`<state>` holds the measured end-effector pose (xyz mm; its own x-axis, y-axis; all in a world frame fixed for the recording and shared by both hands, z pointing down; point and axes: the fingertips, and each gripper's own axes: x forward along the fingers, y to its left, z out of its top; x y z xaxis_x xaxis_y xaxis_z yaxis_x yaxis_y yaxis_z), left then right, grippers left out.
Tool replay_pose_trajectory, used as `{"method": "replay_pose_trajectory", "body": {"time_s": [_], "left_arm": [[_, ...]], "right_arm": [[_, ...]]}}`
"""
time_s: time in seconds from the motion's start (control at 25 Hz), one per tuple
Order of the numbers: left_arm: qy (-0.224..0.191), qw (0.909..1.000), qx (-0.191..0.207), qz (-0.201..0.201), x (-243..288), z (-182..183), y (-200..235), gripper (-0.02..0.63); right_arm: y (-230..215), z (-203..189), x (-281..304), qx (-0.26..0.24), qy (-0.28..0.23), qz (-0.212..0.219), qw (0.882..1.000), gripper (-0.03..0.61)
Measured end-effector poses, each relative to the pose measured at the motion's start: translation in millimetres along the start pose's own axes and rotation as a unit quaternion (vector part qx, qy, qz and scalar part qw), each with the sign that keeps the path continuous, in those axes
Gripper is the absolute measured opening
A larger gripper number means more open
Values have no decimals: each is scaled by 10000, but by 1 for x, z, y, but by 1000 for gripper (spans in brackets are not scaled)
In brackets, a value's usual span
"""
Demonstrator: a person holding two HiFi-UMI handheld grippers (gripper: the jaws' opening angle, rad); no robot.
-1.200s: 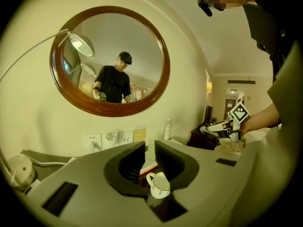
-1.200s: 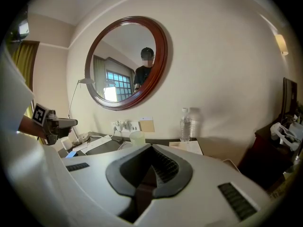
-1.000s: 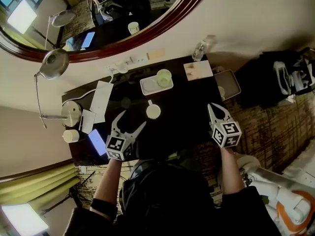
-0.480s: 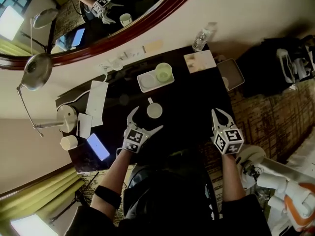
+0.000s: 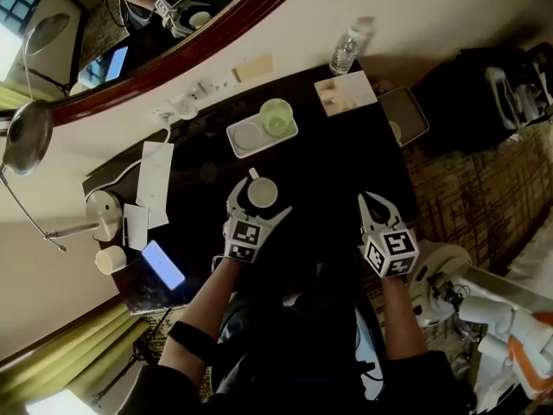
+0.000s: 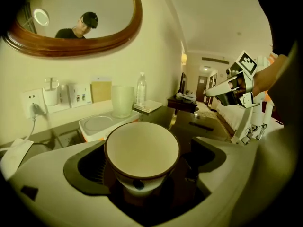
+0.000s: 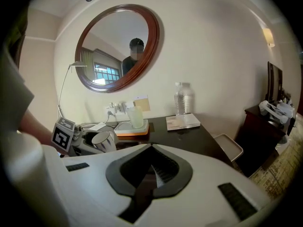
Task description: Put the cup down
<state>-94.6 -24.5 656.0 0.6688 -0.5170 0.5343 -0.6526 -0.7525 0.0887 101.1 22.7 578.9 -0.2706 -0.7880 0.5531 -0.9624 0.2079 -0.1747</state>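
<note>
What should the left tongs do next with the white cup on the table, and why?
Probably close the left tongs on the cup: it stands upright on the table between their jaws, which just opened wide and began easing shut, not yet gripping it.

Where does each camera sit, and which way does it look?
Head view: on the person's head, looking steeply down at the desk; forearms, left gripper and right gripper show.
Left gripper view: on that gripper, facing the mirror; its jaws, just opened wide, flank the cup.
Right gripper view: on that gripper, facing the same wall over shut jaws.
Shared: all show the cup.
</note>
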Motion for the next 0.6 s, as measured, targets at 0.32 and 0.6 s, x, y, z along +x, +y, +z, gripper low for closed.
{"method": "replay_pose_trajectory", "body": {"time_s": [0.32,0.6], "left_arm": [[-116,9989,100,445,3,8,12,391],[-355,9983,-87,448,-4,19,11,389]], "right_arm": [[0,-17,1,23,65,11,10000,11],[6,-19,3,-25,47,142,9999,11]]}}
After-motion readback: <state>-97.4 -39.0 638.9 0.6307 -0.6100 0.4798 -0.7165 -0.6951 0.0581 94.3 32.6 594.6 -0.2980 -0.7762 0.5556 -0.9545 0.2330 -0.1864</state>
